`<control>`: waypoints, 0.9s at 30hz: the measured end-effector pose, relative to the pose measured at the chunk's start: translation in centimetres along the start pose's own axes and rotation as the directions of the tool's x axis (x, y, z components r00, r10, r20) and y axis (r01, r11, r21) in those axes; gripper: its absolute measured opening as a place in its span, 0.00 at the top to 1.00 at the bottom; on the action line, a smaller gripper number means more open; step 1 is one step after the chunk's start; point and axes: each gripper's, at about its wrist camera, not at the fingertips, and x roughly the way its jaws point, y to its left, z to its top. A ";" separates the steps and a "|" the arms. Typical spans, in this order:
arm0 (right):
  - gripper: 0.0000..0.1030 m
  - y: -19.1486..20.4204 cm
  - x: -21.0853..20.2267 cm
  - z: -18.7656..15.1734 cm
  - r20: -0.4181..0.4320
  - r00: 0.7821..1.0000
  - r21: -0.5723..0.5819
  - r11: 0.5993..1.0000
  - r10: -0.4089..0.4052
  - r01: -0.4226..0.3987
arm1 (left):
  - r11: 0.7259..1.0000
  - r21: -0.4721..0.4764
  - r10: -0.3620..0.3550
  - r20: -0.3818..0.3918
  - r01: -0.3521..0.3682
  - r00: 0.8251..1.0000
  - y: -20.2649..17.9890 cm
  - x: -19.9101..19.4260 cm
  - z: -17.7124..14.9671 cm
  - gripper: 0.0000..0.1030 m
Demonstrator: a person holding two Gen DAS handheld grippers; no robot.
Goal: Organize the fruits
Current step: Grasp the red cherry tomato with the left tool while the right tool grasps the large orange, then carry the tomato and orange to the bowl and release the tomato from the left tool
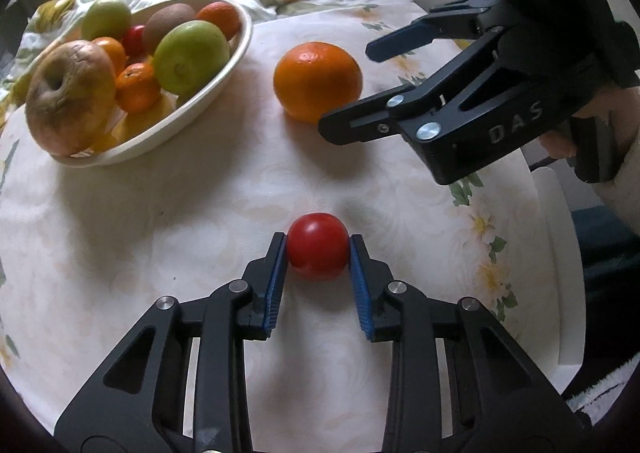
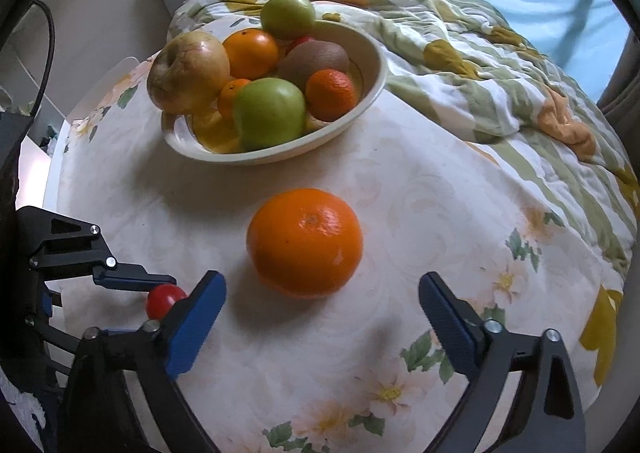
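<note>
Two tools: both are working at once so two loose fruits go together.
Left tool (image 1: 318, 253): clamping the small red fruit (image 1: 317, 251) on the bench (image 1: 200, 221).
Right tool (image 2: 322, 293): gaping, straddling the orange (image 2: 305, 242).
Bowl (image 2: 372, 85): waiting beyond, already heaped.

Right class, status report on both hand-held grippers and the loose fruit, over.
Left hand-held gripper shut on red tomato. Right hand-held gripper open, nearing orange. Path to bowl clear.

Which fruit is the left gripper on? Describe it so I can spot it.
Start at the cream bowl piled with fruit, then come toward the near table edge, past the loose orange. The small red tomato sits clamped in the left gripper, the only red fruit outside the bowl.
</note>
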 end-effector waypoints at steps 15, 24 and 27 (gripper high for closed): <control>0.34 0.5 1.2 1.2 0.018 1.000 -0.025 1.000 0.019 -0.018 | 0.990 -0.119 0.075 -0.007 -0.075 0.997 4.4 -0.5 -0.2 0.64; 0.45 0.7 1.5 1.4 0.023 1.000 -0.037 0.999 -0.012 0.013 | 0.985 -0.145 0.093 -0.003 -0.092 0.996 5.3 -0.9 -0.5 0.64; 0.45 0.7 1.2 1.3 0.034 0.999 -0.026 0.999 -0.017 0.018 | 0.983 -0.156 0.095 0.003 -0.093 0.995 5.8 -1.4 -0.5 0.64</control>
